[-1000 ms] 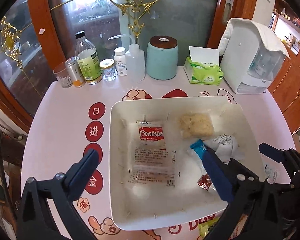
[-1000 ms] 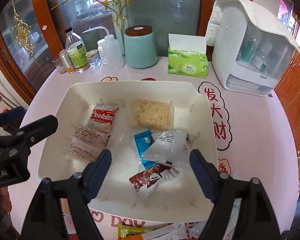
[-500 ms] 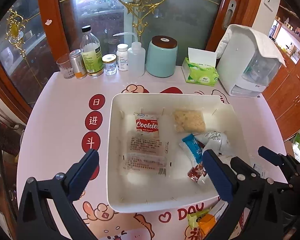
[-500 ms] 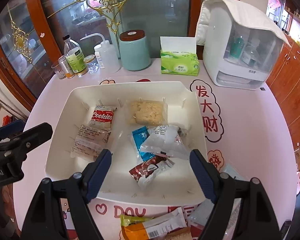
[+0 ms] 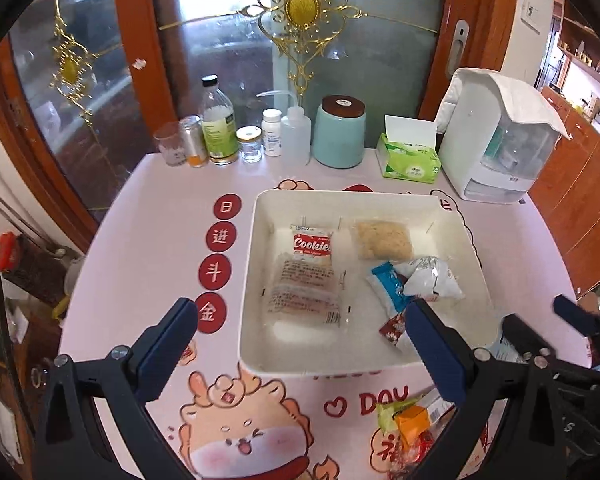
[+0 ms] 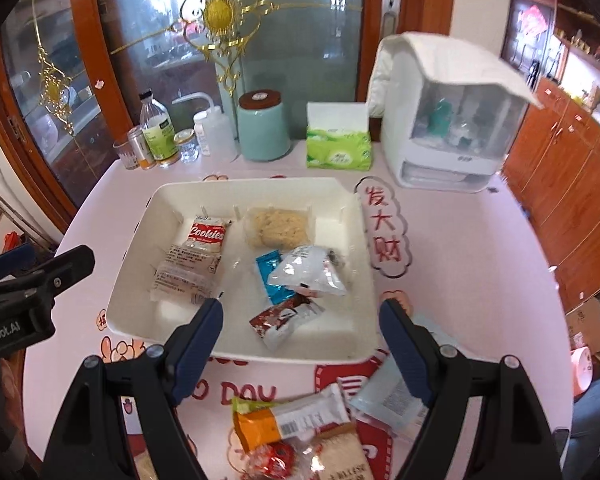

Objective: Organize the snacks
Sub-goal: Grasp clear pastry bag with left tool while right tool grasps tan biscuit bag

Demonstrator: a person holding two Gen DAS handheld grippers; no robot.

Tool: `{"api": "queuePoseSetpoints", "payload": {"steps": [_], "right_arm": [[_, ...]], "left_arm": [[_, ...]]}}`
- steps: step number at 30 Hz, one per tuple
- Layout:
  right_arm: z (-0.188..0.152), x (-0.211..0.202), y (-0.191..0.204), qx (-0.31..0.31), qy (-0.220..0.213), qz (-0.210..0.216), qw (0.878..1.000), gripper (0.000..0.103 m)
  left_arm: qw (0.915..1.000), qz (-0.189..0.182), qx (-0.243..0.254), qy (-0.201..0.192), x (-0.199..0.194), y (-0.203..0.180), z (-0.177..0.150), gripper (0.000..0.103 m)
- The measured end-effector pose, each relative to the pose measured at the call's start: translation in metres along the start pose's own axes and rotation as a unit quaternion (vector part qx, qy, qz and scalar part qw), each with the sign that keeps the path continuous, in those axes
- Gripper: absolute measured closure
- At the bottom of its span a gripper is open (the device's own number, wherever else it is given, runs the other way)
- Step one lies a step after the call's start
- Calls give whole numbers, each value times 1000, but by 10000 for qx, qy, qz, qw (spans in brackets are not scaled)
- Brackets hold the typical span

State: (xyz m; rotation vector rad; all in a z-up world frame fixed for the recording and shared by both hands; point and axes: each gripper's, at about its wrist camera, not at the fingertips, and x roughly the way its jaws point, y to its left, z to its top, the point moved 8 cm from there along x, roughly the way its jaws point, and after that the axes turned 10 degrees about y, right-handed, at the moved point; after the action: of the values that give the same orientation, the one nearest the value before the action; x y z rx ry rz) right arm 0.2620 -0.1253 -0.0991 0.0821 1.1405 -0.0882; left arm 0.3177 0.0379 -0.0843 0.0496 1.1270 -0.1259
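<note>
Pink worktop point(image 6: 480, 272) by glass doors. Right tool point(image 6: 300, 332) released, empty, over loose packets point(image 6: 300, 420) near the tray point(image 6: 356, 344). Left tool point(image 5: 300, 334) released too. Packets look light, crinkly, slippery; pinch the orange-ended one mid-body, gently.

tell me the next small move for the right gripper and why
Probably lower the right gripper toward the orange-and-white packet just below it. Its jaws are open and empty, the white tray already holds several snacks, and loose packets lie on the table in front of the tray.
</note>
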Motion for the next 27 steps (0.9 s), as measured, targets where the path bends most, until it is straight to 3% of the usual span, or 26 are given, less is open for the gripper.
{"api": "queuePoseSetpoints", "payload": {"steps": [5,9,14,21,27], "right_arm": [[-25,-30,-16,-32,-266,-159,9995,22],[-50,-47,-28,-7,-348,9,9994,22],[-88,-65,-45,10,-430,142,9990,22],[-139,-70,-65,12,-368,304,9989,22],[-179,-48,-81,17,-130,300,9995,22]], "left_arm": [[9997,-236,-9,69,-20,-9,-26,0],[9998,-142,98,-108,-42,-21,-54,0],[9997,-223,127,-14,-54,-39,-94,0],[9992,-326,147,191,-53,-64,-152,7],[9992,-10,59,398,-38,-65,-185,7]]}}
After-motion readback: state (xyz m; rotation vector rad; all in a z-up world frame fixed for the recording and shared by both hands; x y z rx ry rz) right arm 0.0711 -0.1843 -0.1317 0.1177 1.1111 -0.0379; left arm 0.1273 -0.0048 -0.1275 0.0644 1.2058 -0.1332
